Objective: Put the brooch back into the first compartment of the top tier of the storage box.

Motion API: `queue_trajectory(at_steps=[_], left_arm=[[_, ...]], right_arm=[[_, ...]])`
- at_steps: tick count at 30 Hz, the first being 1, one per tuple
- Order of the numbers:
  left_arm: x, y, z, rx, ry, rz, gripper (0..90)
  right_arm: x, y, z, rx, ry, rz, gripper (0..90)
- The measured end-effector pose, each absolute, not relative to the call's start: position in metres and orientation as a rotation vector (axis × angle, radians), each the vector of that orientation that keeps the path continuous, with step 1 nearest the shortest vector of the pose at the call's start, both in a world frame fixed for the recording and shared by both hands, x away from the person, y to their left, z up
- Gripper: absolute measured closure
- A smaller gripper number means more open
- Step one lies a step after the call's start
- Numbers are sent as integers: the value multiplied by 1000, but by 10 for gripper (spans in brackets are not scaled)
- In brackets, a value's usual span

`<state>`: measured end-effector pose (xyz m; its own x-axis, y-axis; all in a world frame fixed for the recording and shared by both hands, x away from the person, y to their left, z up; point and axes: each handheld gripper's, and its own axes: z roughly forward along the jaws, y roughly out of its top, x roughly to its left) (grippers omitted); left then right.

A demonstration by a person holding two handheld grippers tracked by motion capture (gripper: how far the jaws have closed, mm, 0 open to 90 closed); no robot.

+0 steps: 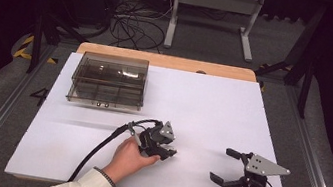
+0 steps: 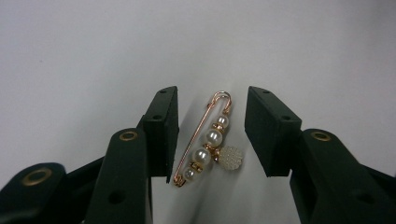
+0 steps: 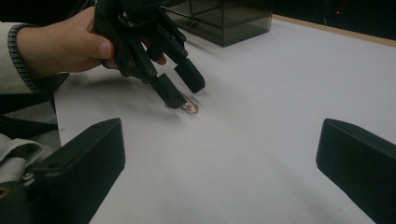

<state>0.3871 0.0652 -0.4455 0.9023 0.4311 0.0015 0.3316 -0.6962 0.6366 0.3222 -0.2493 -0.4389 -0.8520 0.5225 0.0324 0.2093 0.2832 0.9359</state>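
Observation:
A gold safety-pin brooch [image 2: 205, 142] with a few pearls and a round pearl charm lies flat on the white table top [image 1: 212, 111]. My left gripper [image 2: 212, 100] points down over it with one jaw on each side. The left pad stands close beside the pin and the right pad is well apart from it, so the jaws are open. In the right gripper view the left gripper [image 3: 184, 93] has its tips at the table around the brooch [image 3: 190, 107]. In the high view it [image 1: 165, 151] is near the table's front middle. My right gripper [image 1: 224, 166] rests at the front right, open wide, nothing between its jaws.
A smoky transparent box [image 1: 108, 80] with compartments stands at the back left of the table, also visible as the box [image 3: 224, 18] behind the left hand. A black cable [image 1: 100, 146] trails from the left gripper toward the front edge.

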Motion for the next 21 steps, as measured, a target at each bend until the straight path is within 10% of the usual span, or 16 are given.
queue_trajectory(at_steps=[21], left_arm=[[387,63,-446,2453,536,213,820]], right_arm=[[323,-249,-440,676,2281,1597,18]])
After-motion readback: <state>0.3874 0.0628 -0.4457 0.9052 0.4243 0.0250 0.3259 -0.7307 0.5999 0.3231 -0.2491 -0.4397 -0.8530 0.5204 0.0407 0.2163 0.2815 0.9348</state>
